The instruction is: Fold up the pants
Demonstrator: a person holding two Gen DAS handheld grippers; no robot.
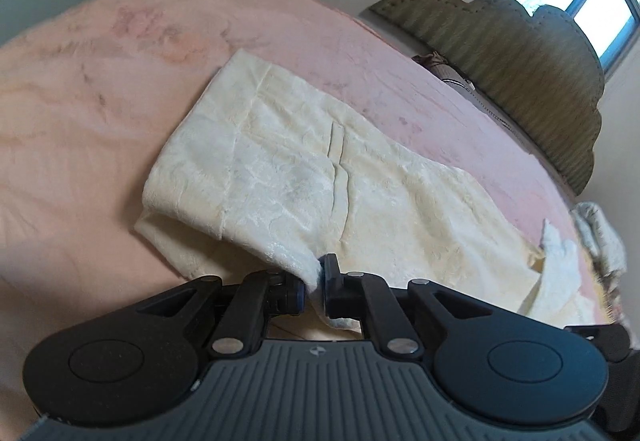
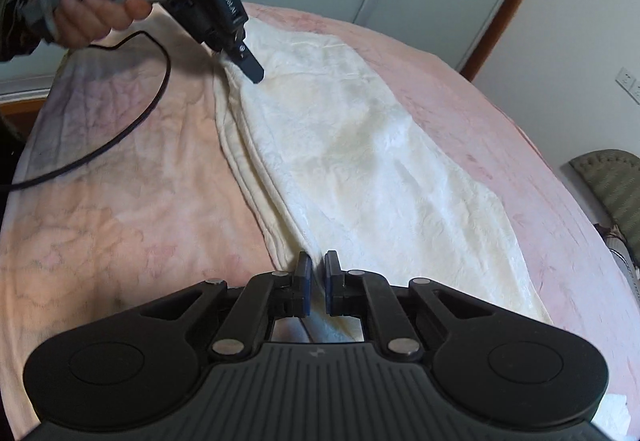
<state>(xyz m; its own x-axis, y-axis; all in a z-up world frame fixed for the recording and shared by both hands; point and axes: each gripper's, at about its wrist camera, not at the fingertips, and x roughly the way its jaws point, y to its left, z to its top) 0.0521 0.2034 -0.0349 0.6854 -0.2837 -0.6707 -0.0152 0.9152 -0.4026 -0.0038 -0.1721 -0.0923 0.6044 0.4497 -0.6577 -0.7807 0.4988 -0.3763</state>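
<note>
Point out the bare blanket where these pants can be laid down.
Bare pink blanket lies between the cream pants and the black cable; another strip runs between pants and green headboard. Crowded where both grippers pinch fabric.

The left wrist camera sits right behind the left gripper (image 1: 316, 281) and looks down at a slant across the pink bed (image 1: 80, 113), toward a window at 1 o'clock. The right wrist camera sits behind the right gripper (image 2: 317, 283), very close to the cream pants (image 2: 360, 145). Both see the pants. The other gripper shows at 11 o'clock, maybe pinching cloth.
</note>
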